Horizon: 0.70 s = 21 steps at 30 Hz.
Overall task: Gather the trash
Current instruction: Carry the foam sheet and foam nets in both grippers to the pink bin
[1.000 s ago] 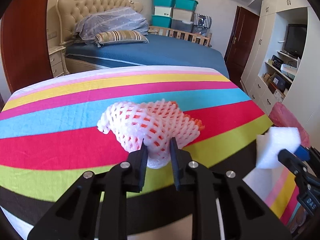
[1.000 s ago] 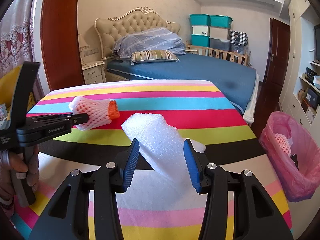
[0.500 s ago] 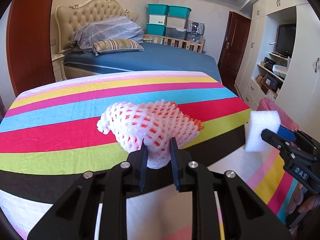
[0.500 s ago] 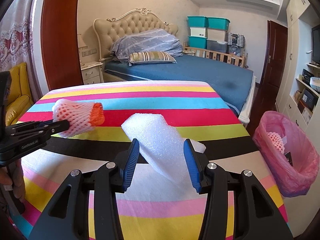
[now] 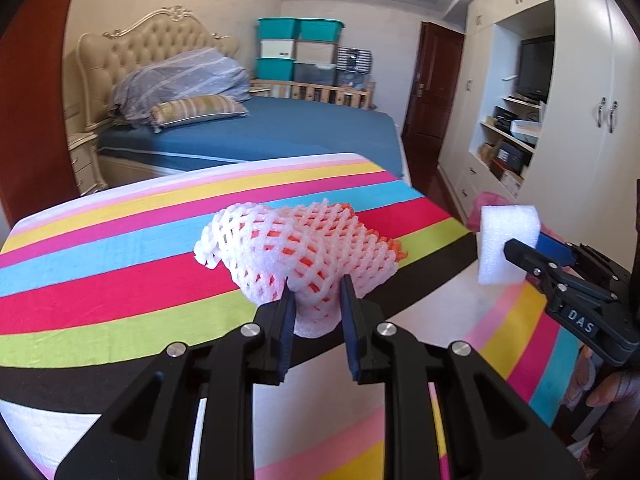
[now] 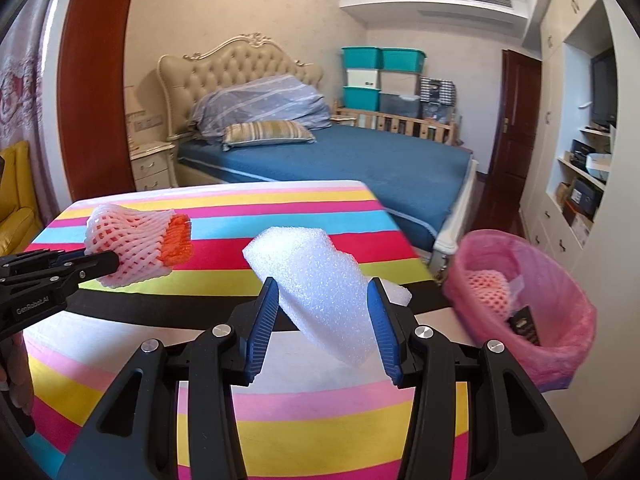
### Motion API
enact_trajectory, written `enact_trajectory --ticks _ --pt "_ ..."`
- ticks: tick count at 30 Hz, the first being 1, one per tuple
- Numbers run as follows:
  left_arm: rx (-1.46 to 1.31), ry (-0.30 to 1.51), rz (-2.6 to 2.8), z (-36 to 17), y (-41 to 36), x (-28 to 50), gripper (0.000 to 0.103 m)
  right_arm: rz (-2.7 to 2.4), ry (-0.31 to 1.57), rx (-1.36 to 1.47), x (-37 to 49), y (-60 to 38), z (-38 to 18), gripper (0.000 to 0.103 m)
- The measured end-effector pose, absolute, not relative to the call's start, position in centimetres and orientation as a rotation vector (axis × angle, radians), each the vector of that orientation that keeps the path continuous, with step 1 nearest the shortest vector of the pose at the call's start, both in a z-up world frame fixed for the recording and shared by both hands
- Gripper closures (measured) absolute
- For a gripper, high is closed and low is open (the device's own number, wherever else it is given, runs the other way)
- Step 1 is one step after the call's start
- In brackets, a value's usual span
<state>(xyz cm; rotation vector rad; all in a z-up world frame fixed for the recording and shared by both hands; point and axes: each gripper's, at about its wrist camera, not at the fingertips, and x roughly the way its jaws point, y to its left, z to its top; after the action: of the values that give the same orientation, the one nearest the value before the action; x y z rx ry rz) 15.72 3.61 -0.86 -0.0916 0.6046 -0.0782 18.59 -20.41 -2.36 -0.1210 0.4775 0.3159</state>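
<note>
My left gripper [image 5: 316, 292] is shut on a white and orange foam fruit net [image 5: 300, 248], held above the striped tablecloth [image 5: 120, 248]. In the right wrist view the same net [image 6: 136, 244] shows at the left, pinched in the left gripper's black fingers [image 6: 96, 262]. My right gripper [image 6: 322, 300] is shut on a white foam sheet [image 6: 316, 288], also lifted off the table. That sheet [image 5: 508, 244] appears at the right of the left wrist view. A bin lined with a pink bag [image 6: 532, 320] stands off the table's right edge, with another foam net [image 6: 486, 286] inside.
The table's right edge [image 6: 404, 240] drops to the floor beside the bin. A blue bed [image 6: 340, 156] lies behind the table. White cupboards and shelves [image 6: 580, 184] line the right wall. A yellow chair [image 6: 16, 200] stands at the far left.
Both grippers have moved rightward and a little upward with their loads. The pink bin has come nearer and larger in the right wrist view. Grips are unchanged.
</note>
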Motion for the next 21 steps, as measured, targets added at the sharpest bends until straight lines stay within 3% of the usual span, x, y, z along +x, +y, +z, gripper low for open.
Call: enact_trajectory --ticks 21 --pt "-0.006 0.626 -0.295 1.5 -8.3 21.8 0.082 0.158 0.439 -0.105 20.2 -29.4 -1.2 0.058"
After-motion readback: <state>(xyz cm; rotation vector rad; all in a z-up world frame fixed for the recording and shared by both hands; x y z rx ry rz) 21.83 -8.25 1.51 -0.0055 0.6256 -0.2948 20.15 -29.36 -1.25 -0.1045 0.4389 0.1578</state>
